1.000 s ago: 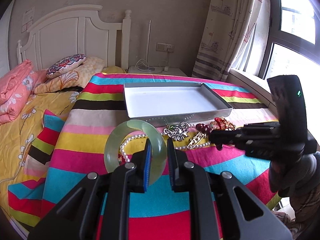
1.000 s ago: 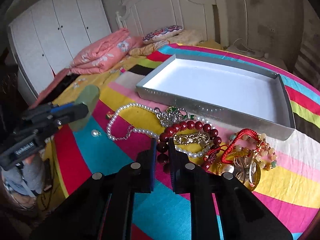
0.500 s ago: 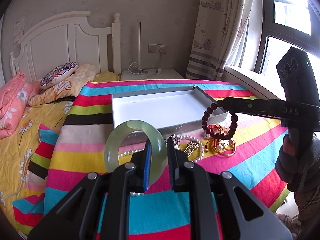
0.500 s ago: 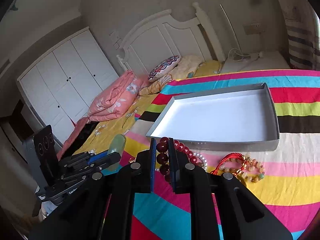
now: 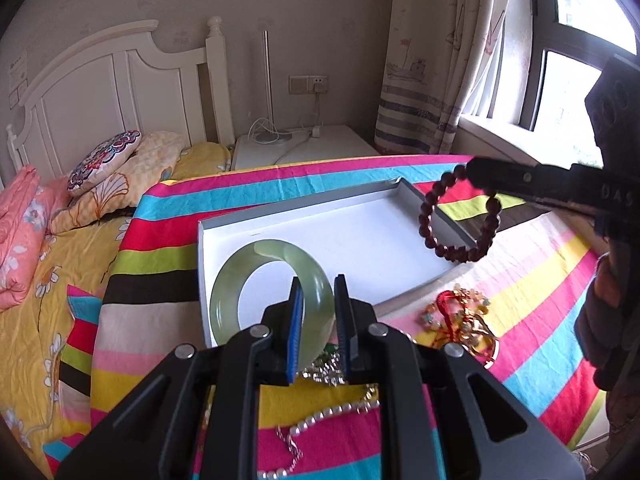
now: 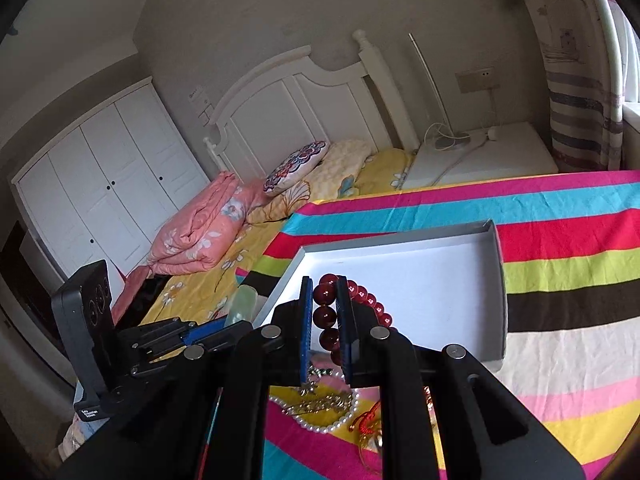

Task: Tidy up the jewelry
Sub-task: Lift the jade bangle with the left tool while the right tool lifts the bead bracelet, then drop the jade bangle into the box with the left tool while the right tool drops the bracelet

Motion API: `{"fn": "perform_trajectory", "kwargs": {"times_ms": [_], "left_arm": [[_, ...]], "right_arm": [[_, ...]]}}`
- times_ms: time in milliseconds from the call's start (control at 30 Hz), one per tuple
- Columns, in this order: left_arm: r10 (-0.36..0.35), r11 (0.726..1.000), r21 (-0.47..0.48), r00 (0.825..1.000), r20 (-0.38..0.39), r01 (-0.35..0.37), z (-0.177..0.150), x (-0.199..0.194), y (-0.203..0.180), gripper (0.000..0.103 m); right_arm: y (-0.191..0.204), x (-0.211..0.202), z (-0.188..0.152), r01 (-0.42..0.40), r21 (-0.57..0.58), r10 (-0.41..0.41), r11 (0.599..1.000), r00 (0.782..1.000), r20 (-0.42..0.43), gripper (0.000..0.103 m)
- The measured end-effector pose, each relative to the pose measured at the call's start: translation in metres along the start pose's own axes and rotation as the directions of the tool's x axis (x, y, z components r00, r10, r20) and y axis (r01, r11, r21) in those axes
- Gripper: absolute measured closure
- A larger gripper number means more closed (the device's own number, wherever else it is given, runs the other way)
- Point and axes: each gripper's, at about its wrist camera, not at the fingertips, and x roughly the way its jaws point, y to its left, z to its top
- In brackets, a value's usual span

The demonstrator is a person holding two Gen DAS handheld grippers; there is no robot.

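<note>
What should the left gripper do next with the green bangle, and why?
Probably lower it slightly, then open: the left gripper holds the green bangle upright over the near-left part of the white tray, whose floor is bare.

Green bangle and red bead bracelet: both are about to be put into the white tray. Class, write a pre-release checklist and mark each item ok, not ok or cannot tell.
1. Left gripper shut on the green bangle: ok.
2. Right gripper shut on the red bead bracelet: ok.
3. White tray floor bare where the pieces would land: ok.
4. Bangle over the tray's near left corner: ok, though whether it touches the floor, cannot tell.
5. Bead bracelet hangs free, unsnagged on the pearl necklace left on the striped cloth: ok.
6. Grippers apart enough not to collide: ok.
</note>
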Motion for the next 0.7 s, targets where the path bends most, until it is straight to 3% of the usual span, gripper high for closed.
{"fn": "perform_trajectory", "kwargs": {"times_ms": [300, 567, 667, 700], "left_arm": [[0.028, 0.999, -0.031, 0.997, -0.069, -0.030, 0.013, 0.052, 0.005, 0.088], [0.085, 0.992, -0.080, 0.992, -0.095, -0.093, 0.014, 0.082, 0.010, 0.086], [0.116, 0.990, -0.067, 0.989, -0.088, -0.122, 0.014, 0.083, 0.010, 0.081], [0.139, 0.988, -0.055, 0.987, -0.080, -0.144, 0.014, 0.080, 0.010, 0.073]], "right_arm": [[-0.035, 0.025, 0.013, 0.109, 0.043, -0.109, 0.993, 0.994, -0.006, 0.089], [-0.032, 0.065, 0.007, 0.217, -0.050, -0.221, 0.975, 0.973, -0.070, 0.089], [-0.034, 0.079, 0.006, 0.207, -0.040, -0.210, 0.978, 0.972, -0.108, 0.086], [-0.036, 0.082, 0.006, 0.208, -0.034, -0.211, 0.977, 0.970, -0.124, 0.083]]}}
